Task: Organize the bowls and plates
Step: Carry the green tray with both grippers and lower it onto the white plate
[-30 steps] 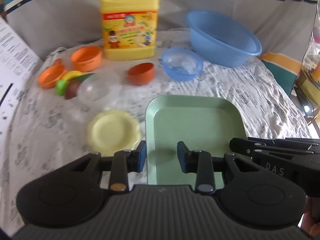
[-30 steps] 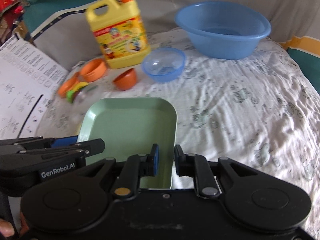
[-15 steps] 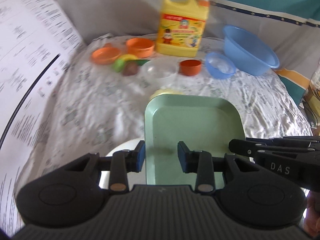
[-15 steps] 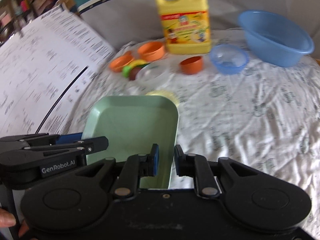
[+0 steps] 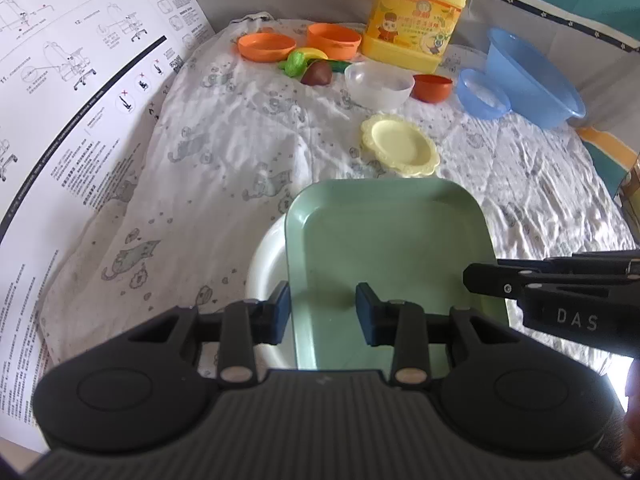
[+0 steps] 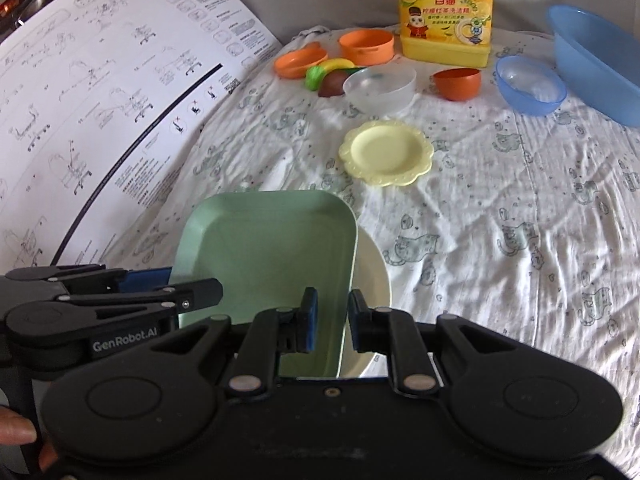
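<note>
Straddling the left rim of the green tray (image 5: 384,248), the left gripper (image 5: 322,312) clamps it above a white plate (image 5: 266,264) on the patterned cloth (image 5: 224,168). From the right wrist, the right gripper (image 6: 332,318) pinches the tray's right rim over that plate; a yellow plate (image 6: 386,152) lies beyond.

Both wrist views look steeply down, sharing the green tray (image 5: 384,240).

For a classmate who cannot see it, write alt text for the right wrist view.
Two black tools, right and left, hold a green tray by its side rims above a white plate on a printed cloth; beyond lie a yellow plate, bowls and a detergent jug.
</note>
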